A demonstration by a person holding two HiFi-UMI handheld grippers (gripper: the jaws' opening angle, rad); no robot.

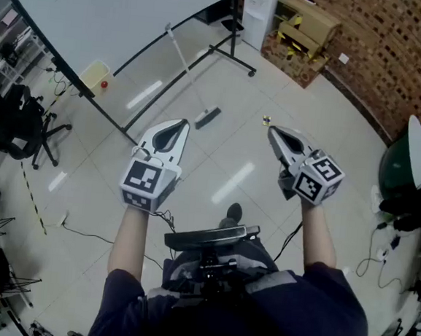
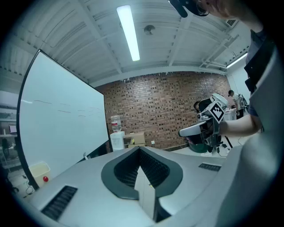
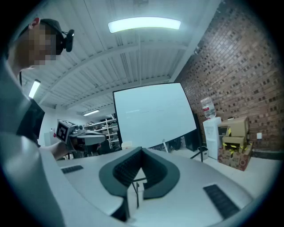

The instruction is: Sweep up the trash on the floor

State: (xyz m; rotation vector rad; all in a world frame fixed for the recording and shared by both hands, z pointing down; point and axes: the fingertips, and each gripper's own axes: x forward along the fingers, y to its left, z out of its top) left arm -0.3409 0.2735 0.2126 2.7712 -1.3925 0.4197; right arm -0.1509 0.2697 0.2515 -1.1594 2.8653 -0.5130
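Both grippers are held out level at waist height above the pale tiled floor, jaws together with nothing between them. In the head view my left gripper (image 1: 176, 126) is left of centre and my right gripper (image 1: 273, 132) right of centre. A small yellowish scrap of trash (image 1: 267, 119) lies on the floor just beyond the right gripper's tip. A dark flat head (image 1: 208, 116) rests on the floor ahead between the grippers, with a white pole (image 1: 178, 51) rising behind it. The left gripper (image 2: 140, 148) sees the right one (image 2: 184, 131); the right gripper (image 3: 142, 150) sees the left one (image 3: 100, 138).
A large whiteboard (image 1: 114, 9) on a black wheeled stand fills the upper left. Cardboard boxes (image 1: 306, 33) and a water dispenser (image 1: 257, 7) stand by the brick wall. A green bin (image 1: 401, 169) is at right, an office chair (image 1: 23, 129) and cables at left.
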